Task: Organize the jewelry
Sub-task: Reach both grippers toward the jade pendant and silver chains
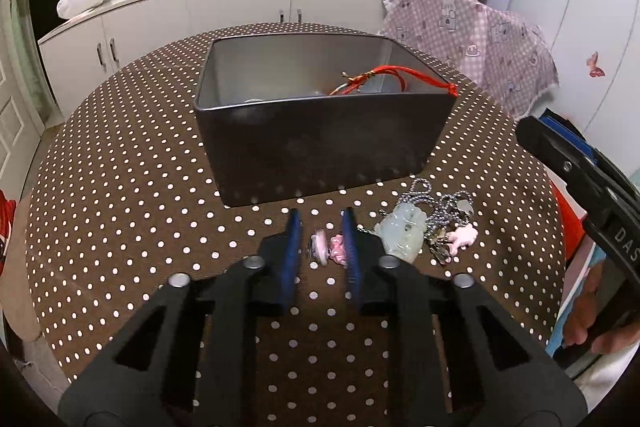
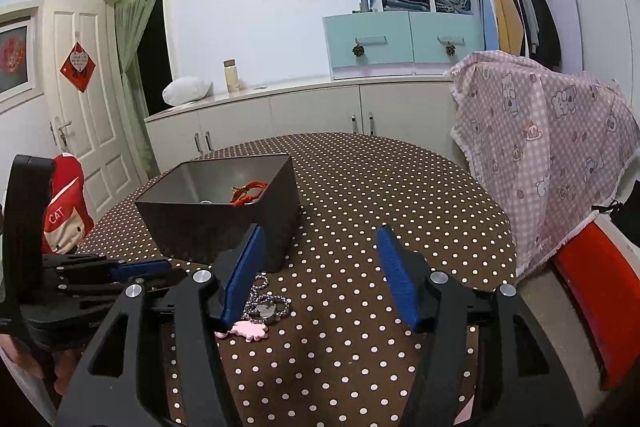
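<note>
My left gripper points down at the dotted table, its blue pads closed in on a small pink and white charm that lies on the cloth. Just right of it lie a pale jade pendant, a beaded chain and a pink animal charm. Behind them stands the dark box with a red cord draped over its rim. My right gripper hovers open with nothing between its pads; the chain and pink charm sit by its left finger.
The round table has a brown cloth with white dots. A chair draped in pink checked fabric stands at its far right, and something red at the near right. White cabinets line the back wall. A hand holds the right tool.
</note>
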The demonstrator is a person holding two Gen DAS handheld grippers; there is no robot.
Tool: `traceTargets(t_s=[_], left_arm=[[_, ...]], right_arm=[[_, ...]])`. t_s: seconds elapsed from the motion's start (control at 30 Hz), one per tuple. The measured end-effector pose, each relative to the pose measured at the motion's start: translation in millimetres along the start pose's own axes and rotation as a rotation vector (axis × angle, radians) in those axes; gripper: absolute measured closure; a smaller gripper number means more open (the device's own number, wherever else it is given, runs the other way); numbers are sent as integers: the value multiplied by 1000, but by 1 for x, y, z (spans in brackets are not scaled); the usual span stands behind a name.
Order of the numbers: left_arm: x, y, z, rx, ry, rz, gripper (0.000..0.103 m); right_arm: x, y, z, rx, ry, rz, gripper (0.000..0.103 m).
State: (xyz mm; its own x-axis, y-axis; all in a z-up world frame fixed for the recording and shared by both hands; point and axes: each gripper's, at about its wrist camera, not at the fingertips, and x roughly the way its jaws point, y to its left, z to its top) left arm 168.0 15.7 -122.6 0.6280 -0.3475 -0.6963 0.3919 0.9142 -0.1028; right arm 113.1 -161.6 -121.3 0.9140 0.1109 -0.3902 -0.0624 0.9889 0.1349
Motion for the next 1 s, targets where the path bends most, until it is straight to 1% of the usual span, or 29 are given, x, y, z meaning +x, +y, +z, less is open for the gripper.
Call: traceTargets(t_s=[0.03, 0.13, 0.17, 0.23, 0.33, 0.47, 0.5, 0.6, 0.7, 0.73, 0.77, 0.8, 0.83, 0.87, 0.9, 1.0], left_arm=[[0, 1, 0, -4, 1, -7, 89], [0, 2, 1, -6, -3, -1, 91], [-1, 3, 0, -10, -4, 2, 95], [-1, 6, 0, -29, -3, 19, 96], [-8, 17, -2, -67, -22, -6, 97], [-17, 27, -7, -105, -60, -45, 97], [-18, 29, -9, -109, -61, -44, 97], [-18, 31, -12, -99, -53, -32, 97], [-14, 33, -15, -92, -1, -52, 97], [-14, 34, -16, -88, -3, -52, 96], [-15, 33, -16, -85, -9, -53, 92], [-15, 33, -16, -84, -10, -62, 85], [-16, 33, -15, -87, -12, -83, 54], [-18, 34, -15, -94, -26, -110, 27], [-22, 36, -16, -115, -64, -81, 25], [-23, 39, -15, -113, -66, -97, 25]], right_arm=[[0, 0, -1, 1, 1, 1, 48], [-2, 2, -1, -6, 1, 14, 48], [-3, 3, -2, -8, 2, 21, 47], [-4, 6, -3, -11, 6, 46, 47], [-3, 13, -5, -25, 20, 80, 47], [0, 30, -8, -86, 47, 131, 47], [1, 33, -9, -100, 52, 142, 47], [5, 47, -13, -157, 74, 162, 47], [9, 53, -16, -185, 89, 153, 40], [10, 53, -16, -187, 92, 152, 40], [10, 53, -17, -188, 96, 152, 39], [11, 53, -17, -189, 100, 150, 39], [12, 52, -17, -191, 102, 147, 38], [12, 53, -16, -189, 103, 148, 37], [12, 51, -15, -183, 101, 151, 35], [12, 49, -14, -185, 102, 132, 35]])
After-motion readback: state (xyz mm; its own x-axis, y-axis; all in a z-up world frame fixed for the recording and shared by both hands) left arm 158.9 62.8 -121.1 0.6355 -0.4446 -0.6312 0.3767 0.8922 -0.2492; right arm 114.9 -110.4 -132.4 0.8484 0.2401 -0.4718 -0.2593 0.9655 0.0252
